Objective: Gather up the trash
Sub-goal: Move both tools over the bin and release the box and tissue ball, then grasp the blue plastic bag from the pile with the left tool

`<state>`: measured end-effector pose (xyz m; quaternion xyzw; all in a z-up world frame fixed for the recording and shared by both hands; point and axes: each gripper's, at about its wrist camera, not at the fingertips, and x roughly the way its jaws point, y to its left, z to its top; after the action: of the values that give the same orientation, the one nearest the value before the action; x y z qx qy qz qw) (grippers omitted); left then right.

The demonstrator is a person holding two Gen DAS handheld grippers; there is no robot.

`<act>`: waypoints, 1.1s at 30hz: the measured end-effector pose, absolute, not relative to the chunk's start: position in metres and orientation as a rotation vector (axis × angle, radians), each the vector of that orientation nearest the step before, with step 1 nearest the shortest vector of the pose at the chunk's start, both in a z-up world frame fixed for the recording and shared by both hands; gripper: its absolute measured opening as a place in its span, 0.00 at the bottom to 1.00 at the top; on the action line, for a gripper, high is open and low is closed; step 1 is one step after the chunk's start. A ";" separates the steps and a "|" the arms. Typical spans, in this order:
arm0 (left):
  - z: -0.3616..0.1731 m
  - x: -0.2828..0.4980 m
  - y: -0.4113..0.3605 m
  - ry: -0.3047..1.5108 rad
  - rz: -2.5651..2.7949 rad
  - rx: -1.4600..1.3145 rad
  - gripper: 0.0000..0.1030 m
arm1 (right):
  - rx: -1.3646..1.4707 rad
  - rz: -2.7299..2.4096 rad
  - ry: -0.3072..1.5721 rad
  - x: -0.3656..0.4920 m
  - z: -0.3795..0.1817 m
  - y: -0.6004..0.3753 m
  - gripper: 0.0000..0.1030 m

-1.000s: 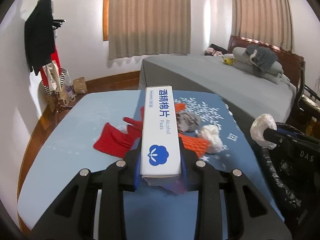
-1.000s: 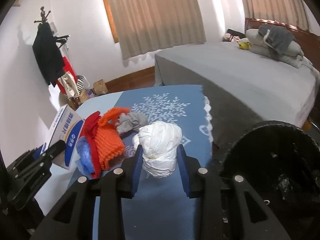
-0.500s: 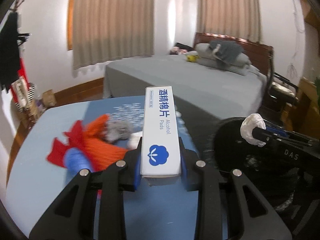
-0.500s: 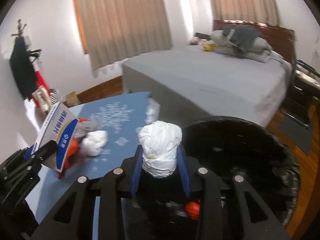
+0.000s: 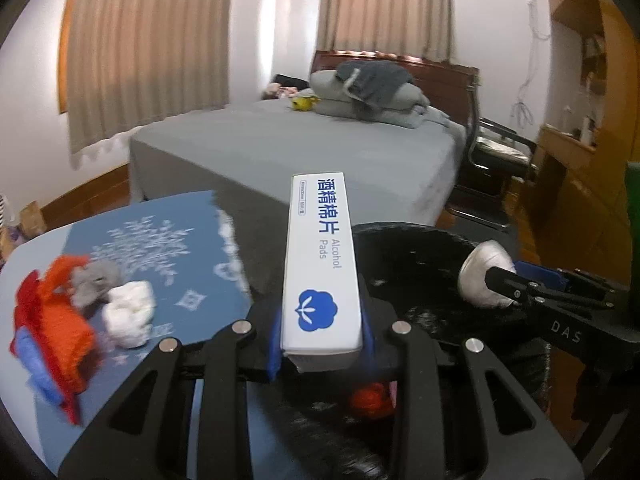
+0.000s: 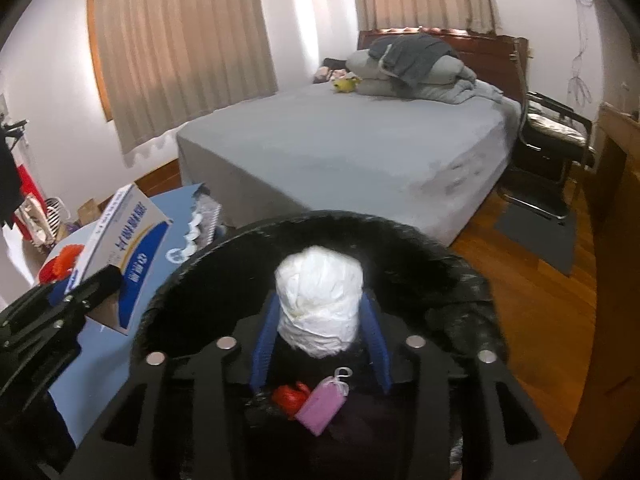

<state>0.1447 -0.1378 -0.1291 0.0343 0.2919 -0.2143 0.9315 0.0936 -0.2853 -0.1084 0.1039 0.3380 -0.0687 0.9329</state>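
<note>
Wad of crumpled white paper (image 6: 320, 300), ball-shaped and tightly scrunched, sits between the blue pads of the right gripper (image 6: 319, 320), directly above the mouth of the round black bag-lined bin (image 6: 440, 256). The jaws have just been opening, and the pads now look to stand just clear of the wad's sides, so we read this as the release.

To do it well, we judge the gripper should hold its place over the middle of the bin and spread fully, letting the wad fall straight without snagging on a pad. The wad looks light and soft, so it may cling or roll. We would clear it before pulling away.

Down in the bin lie a small red scrap (image 6: 290, 396) and a pink tag-like piece (image 6: 322, 406).

The left gripper (image 5: 322, 332) is clamped on a long white carton with blue print and a blue flower mark (image 5: 320, 264), labelled alcohol pads. It is held end-on near the bin's rim and would go in after the wad.

On the blue cloth-covered bench (image 5: 160, 240) beside the bin we note more to collect: another white paper wad (image 5: 130, 314), a grey crumpled lump (image 5: 94, 284) and an orange-red knitted piece (image 5: 60, 328), all touching in one heap. Beyond stands a grey-sheeted bed (image 6: 340, 148).
</note>
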 end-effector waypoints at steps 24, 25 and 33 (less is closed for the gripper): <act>-0.122 0.148 -0.029 0.561 -0.153 0.076 0.77 | 0.225 -0.084 0.647 0.118 -0.101 -0.232 0.94; -0.121 0.147 -0.016 0.560 -0.118 0.074 0.77 | 0.221 -0.067 0.649 0.121 -0.101 -0.224 0.94; -0.124 0.145 0.071 0.584 0.089 0.026 0.77 | 0.161 0.094 0.636 0.147 -0.096 -0.142 0.94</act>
<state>0.1454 0.0709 -0.1238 0.0126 0.2880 0.0439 0.9565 0.1466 -0.1416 -0.0960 0.0792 0.3122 0.0459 0.9456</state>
